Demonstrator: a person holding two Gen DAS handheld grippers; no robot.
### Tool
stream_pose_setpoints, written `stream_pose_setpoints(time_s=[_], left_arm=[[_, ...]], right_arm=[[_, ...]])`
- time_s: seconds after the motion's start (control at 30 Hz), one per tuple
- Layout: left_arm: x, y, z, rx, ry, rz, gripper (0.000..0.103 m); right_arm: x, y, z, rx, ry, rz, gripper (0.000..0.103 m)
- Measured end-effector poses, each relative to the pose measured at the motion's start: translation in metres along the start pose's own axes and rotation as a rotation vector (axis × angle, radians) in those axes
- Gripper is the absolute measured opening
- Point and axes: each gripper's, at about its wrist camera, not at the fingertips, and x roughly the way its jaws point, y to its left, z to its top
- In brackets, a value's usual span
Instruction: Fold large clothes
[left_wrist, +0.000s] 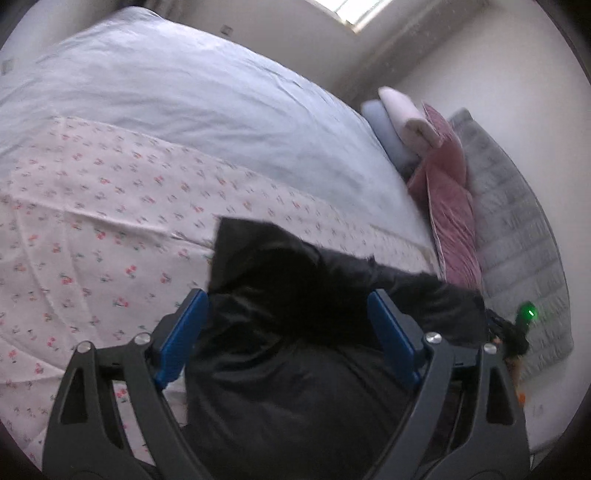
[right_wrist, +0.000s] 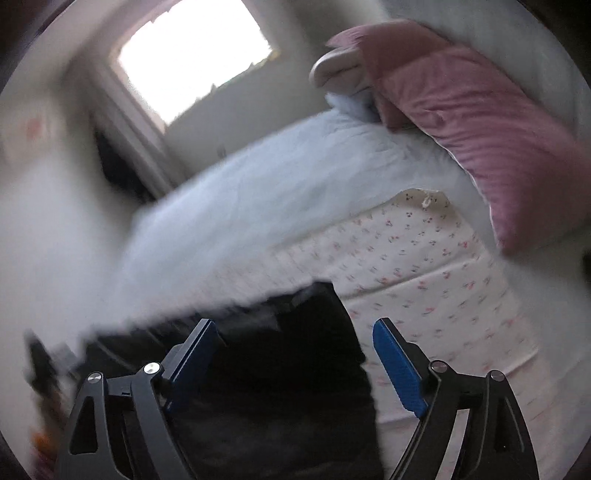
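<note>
1. Blue sheet (left_wrist: 192, 96) covers the bed, floral quilt (left_wrist: 92, 229) over it.
2. Black garment (left_wrist: 295, 332) lies at 6 o'clock on the quilt.
3. Left gripper (left_wrist: 288, 314) spread wide around the garment.
4. Right gripper (right_wrist: 295, 343) spread wide over it.

We lose the black garment (left_wrist: 295, 369) past the bottom edge in the left wrist view, and it hides the floral sheet (left_wrist: 92, 240) beneath. Motion smears the right wrist view, so the window (right_wrist: 195, 55) and pink quilt (right_wrist: 480, 122) stay unclear.
</note>
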Motion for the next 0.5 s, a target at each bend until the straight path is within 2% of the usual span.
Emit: stream_pose_setpoints(time_s=[0.03,0.07,0.1,0.13,0.17,0.2,0.23,0.3,0.4,0.5], left_arm=[[0.007,-0.001,0.001,0.001,0.01,-0.006,0.086],[0.012,0.0,0.002,-0.005,0.019,-0.011,0.077],[0.022,-0.001,0.005,-0.027,0.047,-0.029,0.068],[0.03,-0.002,0.007,-0.053,0.074,-0.04,0.041],[0.035,-0.002,0.008,-0.071,0.095,-0.037,0.004],[0.04,-0.007,0.01,-0.074,0.103,-0.021,0.0],[0.039,-0.013,0.012,-0.052,0.078,0.012,0.0],[0.027,-0.034,0.022,0.01,-0.03,0.108,0.0],[0.011,-0.044,0.039,0.017,-0.185,0.182,0.0],[0.014,-0.047,0.052,0.031,-0.249,0.276,0.0]], right_arm=[[0.011,0.003,-0.003,-0.029,0.035,-0.019,0.087],[0.018,0.005,-0.006,-0.049,0.05,-0.046,0.086],[0.026,0.007,-0.008,-0.06,0.057,-0.06,0.073],[0.034,0.009,-0.009,-0.064,0.065,-0.039,0.056],[0.04,0.011,-0.01,-0.062,0.081,-0.007,0.009],[0.044,0.014,-0.009,-0.059,0.087,0.008,0.005],[0.043,0.02,-0.007,-0.082,0.06,-0.005,0.005],[0.039,0.031,0.004,-0.106,0.01,-0.065,0.003],[0.031,0.027,0.028,-0.013,-0.084,-0.159,0.001],[0.028,0.015,0.048,0.075,-0.14,-0.201,0.001]])
